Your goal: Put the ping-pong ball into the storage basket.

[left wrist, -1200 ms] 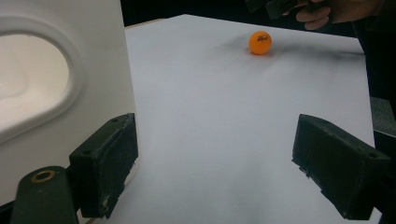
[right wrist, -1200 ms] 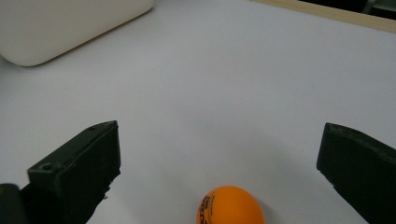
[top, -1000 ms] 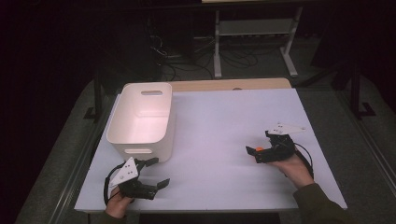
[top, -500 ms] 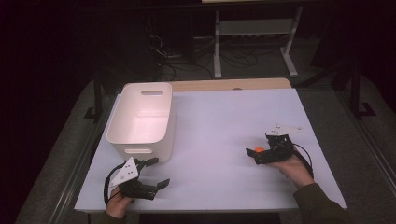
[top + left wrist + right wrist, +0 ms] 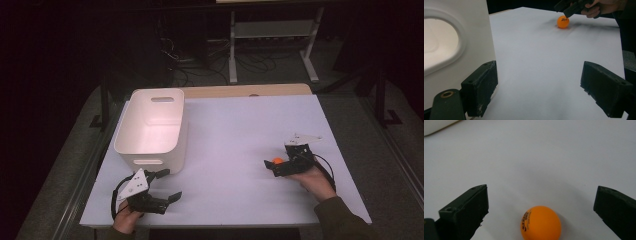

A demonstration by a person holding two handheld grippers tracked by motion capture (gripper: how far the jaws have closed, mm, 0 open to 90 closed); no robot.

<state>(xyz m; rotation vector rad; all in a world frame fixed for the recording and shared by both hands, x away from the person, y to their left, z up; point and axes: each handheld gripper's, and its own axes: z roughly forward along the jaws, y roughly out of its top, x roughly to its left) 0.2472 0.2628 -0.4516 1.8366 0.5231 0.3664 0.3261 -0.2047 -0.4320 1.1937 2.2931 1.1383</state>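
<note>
An orange ping-pong ball (image 5: 277, 161) lies on the white table top (image 5: 240, 130) at the right. My right gripper (image 5: 272, 167) is open and low over the table, and the ball (image 5: 541, 223) sits between its jaws without touching either, close to the camera. In the right gripper view my right gripper (image 5: 541, 192) has its jaws spread wide. My left gripper (image 5: 169, 185) is open at the near left, holding nothing, just in front of the white bin (image 5: 150, 125). In the left gripper view my left gripper (image 5: 539, 87) faces the far-off ball (image 5: 563, 21) and the right gripper (image 5: 569, 8).
The white bin (image 5: 456, 50) with handle cut-outs stands close to my left gripper's left jaw. A wooden strip (image 5: 245, 91) runs along the table's far edge. Behind it are a metal rack (image 5: 270, 30) and cables on the dark floor.
My right gripper has crept slightly nearer and lower around the ball. The left gripper and the bin have stayed put.
</note>
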